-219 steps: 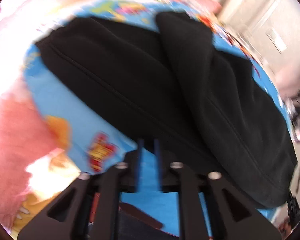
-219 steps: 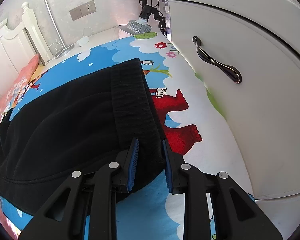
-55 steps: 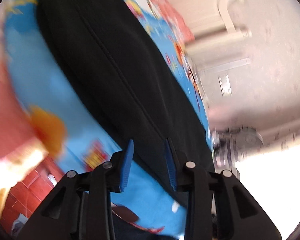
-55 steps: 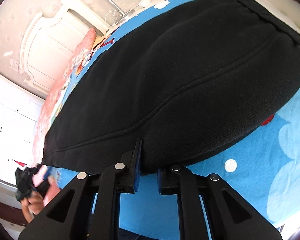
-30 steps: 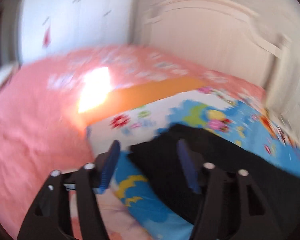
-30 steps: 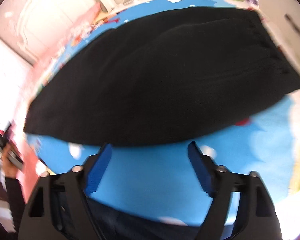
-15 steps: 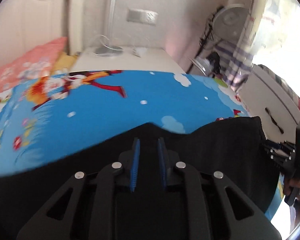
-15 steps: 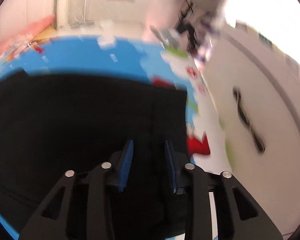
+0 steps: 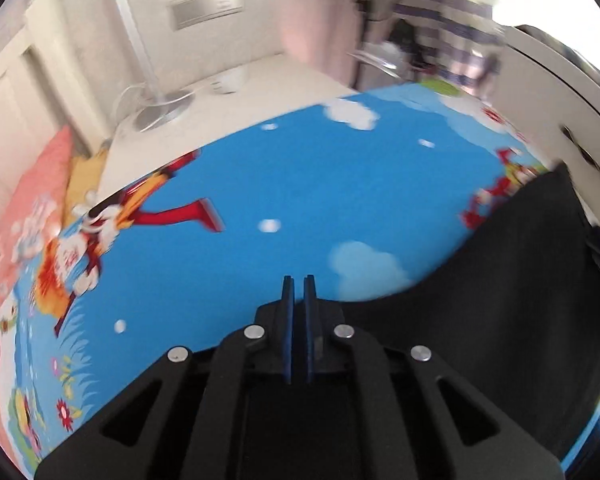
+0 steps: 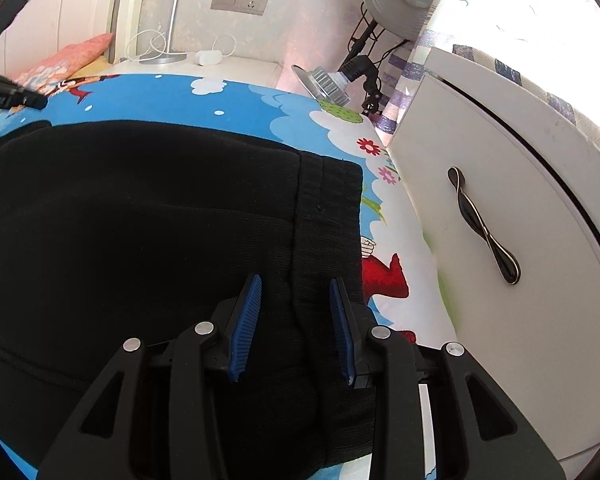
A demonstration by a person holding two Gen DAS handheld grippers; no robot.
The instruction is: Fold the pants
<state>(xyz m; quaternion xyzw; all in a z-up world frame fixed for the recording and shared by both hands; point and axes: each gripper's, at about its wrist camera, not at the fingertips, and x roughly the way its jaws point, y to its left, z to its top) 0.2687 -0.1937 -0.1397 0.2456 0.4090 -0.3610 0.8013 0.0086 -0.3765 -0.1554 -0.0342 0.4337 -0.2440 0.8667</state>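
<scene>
Since a second ago both pairs of tongs have swung in from wide apart and dropped onto the black pants (image 10: 140,240). I read my left gripper (image 9: 296,280) as pressed together, its blue pads nearly touching; dark cloth sits right at their base, so I judge it has pinched the near edge, though I cannot see fabric between the tips. My right gripper (image 10: 296,292) is clamped on a thick bunch of cloth by the ribbed waistband (image 10: 328,216), pads held apart by the bulk between them.

Outward from there, the pants lie across the blue cartoon sheet (image 9: 300,184), already doubled lengthwise, the waistband end toward the white cabinet (image 10: 500,208). In the left view the fabric rises at the right toward the other gripper.

I take these two grips, one along the edge and one at the waist, to be set for lifting that end and carrying it over the rest. Beyond the bed sit a lamp base (image 10: 164,58) and a wall socket (image 10: 242,0).
</scene>
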